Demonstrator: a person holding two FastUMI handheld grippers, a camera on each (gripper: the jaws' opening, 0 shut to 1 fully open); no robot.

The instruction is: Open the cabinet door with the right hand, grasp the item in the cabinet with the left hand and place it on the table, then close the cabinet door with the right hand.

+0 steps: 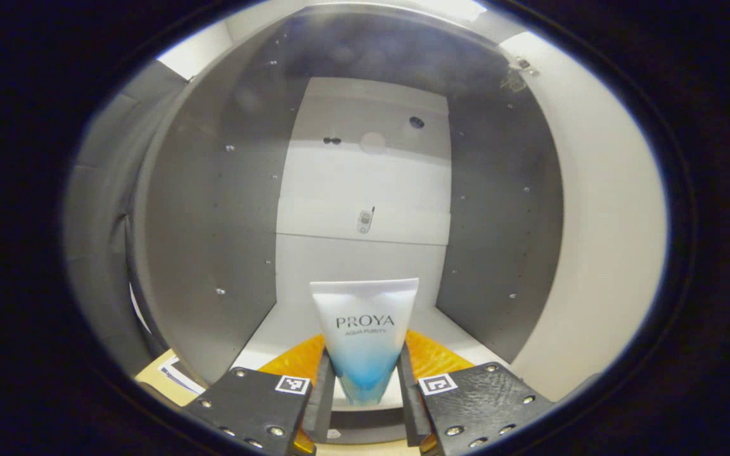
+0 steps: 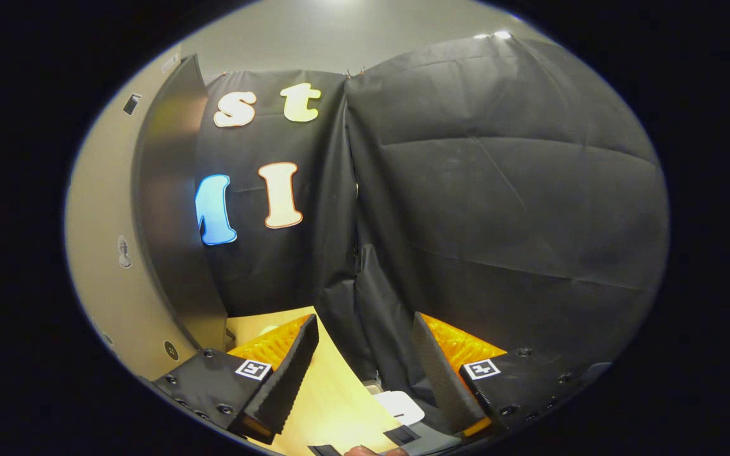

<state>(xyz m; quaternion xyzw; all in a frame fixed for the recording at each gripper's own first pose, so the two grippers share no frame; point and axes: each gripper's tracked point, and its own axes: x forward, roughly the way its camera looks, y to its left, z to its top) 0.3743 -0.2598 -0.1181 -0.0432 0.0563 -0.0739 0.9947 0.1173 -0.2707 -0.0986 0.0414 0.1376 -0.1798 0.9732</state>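
Note:
A white tube (image 1: 365, 329) fading to blue at its lower end stands upright, wide crimped end up, at the front of the open cabinet (image 1: 213, 209). My left gripper (image 1: 365, 383) is shut on the tube's narrow lower part, with both fingers pressing its sides. In the right gripper view, the grey cabinet door (image 2: 172, 209) stands swung open at the left. My right gripper (image 2: 365, 361) is open with nothing between its fingers, held over the wooden table (image 2: 333, 405) and pointing at the booth's cloth wall.
The cabinet has grey side walls and a white back panel (image 1: 365, 183) and floor. The inner face of the open door (image 1: 599, 221) is close on the right in the left gripper view. Small white and dark items (image 2: 400, 408) lie low near the table's edge.

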